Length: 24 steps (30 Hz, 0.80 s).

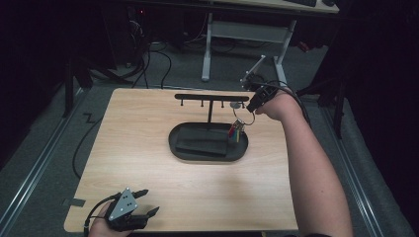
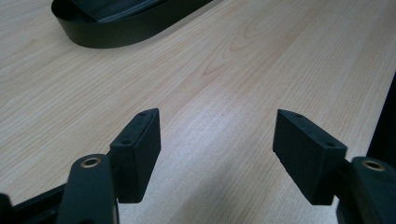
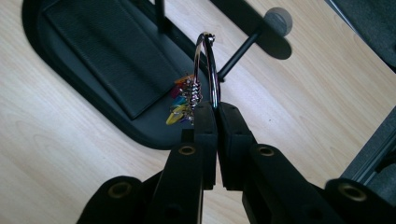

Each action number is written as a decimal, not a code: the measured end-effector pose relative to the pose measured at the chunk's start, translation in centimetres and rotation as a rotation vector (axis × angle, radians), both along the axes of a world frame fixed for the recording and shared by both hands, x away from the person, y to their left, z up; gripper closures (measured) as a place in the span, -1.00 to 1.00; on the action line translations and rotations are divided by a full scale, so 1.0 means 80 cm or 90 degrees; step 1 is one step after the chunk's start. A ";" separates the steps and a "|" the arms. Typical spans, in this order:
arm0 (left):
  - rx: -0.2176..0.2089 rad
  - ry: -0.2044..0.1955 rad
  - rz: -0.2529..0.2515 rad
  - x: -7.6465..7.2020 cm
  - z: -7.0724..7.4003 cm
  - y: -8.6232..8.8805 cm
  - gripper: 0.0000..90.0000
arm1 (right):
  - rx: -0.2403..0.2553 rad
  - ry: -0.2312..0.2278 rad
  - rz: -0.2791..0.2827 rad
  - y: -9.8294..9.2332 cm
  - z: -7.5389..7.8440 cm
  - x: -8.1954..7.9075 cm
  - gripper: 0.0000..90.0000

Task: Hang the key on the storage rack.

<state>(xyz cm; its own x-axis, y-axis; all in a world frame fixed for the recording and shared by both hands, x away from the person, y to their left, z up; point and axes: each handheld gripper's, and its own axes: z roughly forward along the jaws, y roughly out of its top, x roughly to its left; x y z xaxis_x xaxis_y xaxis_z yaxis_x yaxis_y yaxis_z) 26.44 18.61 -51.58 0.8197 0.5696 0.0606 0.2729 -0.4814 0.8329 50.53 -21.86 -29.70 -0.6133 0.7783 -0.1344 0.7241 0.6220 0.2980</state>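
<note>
Holding key ring (image 3: 211, 70) pinched in right gripper (image 3: 216, 111), just beside rack (image 1: 211, 97) end peg | likely hanging step; next needing ring looped over peg | left gripper (image 2: 217, 140) resting wide, empty, well apart from rack on desk (image 1: 143, 143)

You see a pale matt wood-grain tabletop (image 2: 243, 60), a matt black oval tray (image 3: 70, 88) and a glossy metal key ring (image 3: 214, 70).

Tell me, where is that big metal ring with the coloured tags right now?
The key ring is pinched in the right gripper, held above the right end of the black oval tray, just under the rack's crossbar; its coloured tags dangle over the tray.
</note>
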 end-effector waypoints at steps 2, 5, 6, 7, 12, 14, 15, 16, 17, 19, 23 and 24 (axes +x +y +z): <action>0.003 0.001 0.000 0.000 -0.001 0.002 -0.27 | 0.009 0.001 -0.009 -0.001 -0.003 0.007 0.95; -0.008 0.005 0.003 -0.001 0.001 0.006 -0.26 | 0.018 0.002 -0.018 -0.003 -0.005 0.013 0.95; -0.009 0.004 0.002 -0.002 0.002 0.006 -0.26 | 0.020 0.008 -0.028 -0.003 -0.006 0.015 0.95; -0.006 0.001 0.001 -0.002 0.002 0.006 -0.26 | 0.019 0.005 -0.021 -0.004 -0.007 0.017 0.95; -0.004 0.004 0.003 -0.006 0.000 0.007 -0.25 | 0.007 0.009 -0.027 -0.006 -0.015 0.021 0.95; -0.007 0.006 0.010 -0.007 -0.001 0.010 -0.25 | 0.007 0.006 -0.031 -0.006 -0.017 0.021 0.94; -0.012 0.009 0.012 -0.007 0.000 0.012 -0.25 | 0.005 0.004 -0.032 -0.006 -0.018 0.022 0.94; -0.018 0.011 0.014 -0.008 0.001 0.014 -0.25 | 0.003 0.001 -0.034 -0.005 -0.019 0.022 0.94; -0.024 0.011 0.015 -0.009 0.003 0.015 -0.25 | 0.001 0.000 -0.041 -0.004 -0.019 0.022 0.94; -0.028 0.006 0.020 -0.011 0.004 0.016 -0.25 | 0.001 -0.005 -0.035 -0.002 -0.021 0.023 0.91; -0.011 0.022 0.039 -0.009 0.001 0.017 -0.25 | -0.009 -0.020 -0.039 0.002 -0.019 0.024 0.77; -0.008 0.022 0.045 -0.009 0.000 0.018 -0.25 | -0.008 -0.022 -0.043 0.003 -0.018 0.023 0.76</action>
